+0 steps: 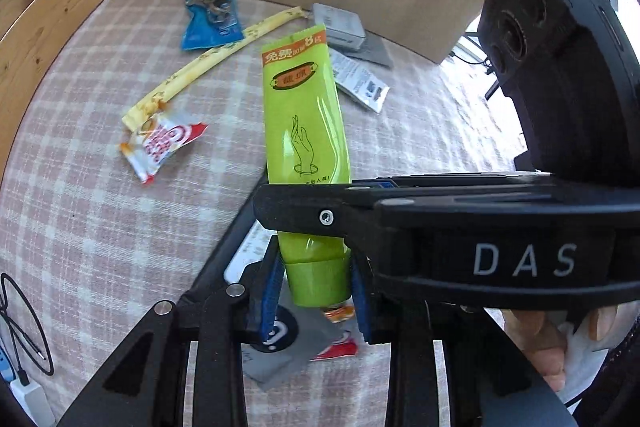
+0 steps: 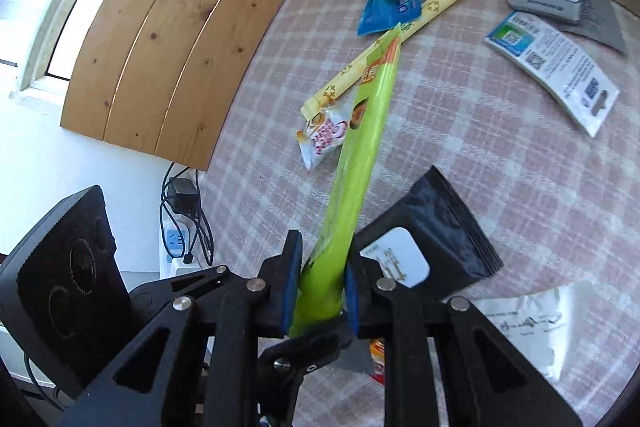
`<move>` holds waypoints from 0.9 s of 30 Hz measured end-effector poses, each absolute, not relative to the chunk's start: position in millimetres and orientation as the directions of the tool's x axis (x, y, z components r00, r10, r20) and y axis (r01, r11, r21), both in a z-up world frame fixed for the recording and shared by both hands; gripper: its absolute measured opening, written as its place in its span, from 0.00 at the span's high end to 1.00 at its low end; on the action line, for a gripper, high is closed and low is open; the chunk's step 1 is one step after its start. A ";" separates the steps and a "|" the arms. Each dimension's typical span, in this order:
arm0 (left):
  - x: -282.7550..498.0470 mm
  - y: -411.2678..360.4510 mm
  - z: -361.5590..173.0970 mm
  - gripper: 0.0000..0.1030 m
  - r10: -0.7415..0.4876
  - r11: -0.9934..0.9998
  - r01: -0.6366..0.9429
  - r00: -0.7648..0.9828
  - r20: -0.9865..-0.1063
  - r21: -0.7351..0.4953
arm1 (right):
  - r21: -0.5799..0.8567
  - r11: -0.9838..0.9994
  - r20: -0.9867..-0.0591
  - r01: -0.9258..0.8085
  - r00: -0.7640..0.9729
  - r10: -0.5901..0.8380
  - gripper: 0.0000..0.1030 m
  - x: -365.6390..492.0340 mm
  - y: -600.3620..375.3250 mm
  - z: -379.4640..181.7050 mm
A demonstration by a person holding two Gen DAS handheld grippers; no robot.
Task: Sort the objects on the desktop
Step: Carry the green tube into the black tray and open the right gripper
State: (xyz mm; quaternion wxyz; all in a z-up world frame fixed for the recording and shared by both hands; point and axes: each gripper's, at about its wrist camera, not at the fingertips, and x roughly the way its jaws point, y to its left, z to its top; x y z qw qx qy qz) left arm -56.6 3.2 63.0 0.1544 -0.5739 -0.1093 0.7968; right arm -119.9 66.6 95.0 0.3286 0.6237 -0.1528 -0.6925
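On pink plaid cloth (image 1: 80, 227); wood panels (image 2: 160, 47) behind

Each wrist camera looks steeply down along its own fingers, close above the checked tablecloth (image 1: 100, 207). Both share the green tube (image 1: 304, 115) and wrappers lying beyond the fingertips.

Home room, checked tablecloth (image 1: 100, 207), pine panelling (image 2: 168, 39)
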 end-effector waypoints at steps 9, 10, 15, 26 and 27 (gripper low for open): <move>-60.6 121.2 105.7 0.72 0.444 -0.872 -0.349 -0.264 -0.857 -0.344 | 0.613 -0.777 -0.751 0.145 -0.199 -0.629 0.81 -98.6 201.5 128.4; -56.7 135.9 109.8 0.72 0.457 -0.858 -0.378 -0.253 -0.853 -0.348 | 0.610 -0.783 -0.752 0.123 -0.221 -0.621 0.81 -94.6 218.8 131.4; -41.7 215.5 123.0 0.72 0.507 -0.781 -0.511 -0.184 -0.842 -0.359 | 0.595 -0.804 -0.758 0.012 -0.322 -0.566 0.81 -68.4 308.5 143.9; -5.9 384.8 137.5 0.72 0.555 -0.580 -0.726 -0.021 -0.832 -0.369 | 0.545 -0.796 -0.786 -0.265 -0.493 -0.374 0.81 7.6 478.4 159.3; -2.8 396.2 138.3 0.72 0.555 -0.565 -0.738 -0.010 -0.832 -0.369 | 0.543 -0.790 -0.786 -0.286 -0.504 -0.358 0.81 14.0 490.6 159.8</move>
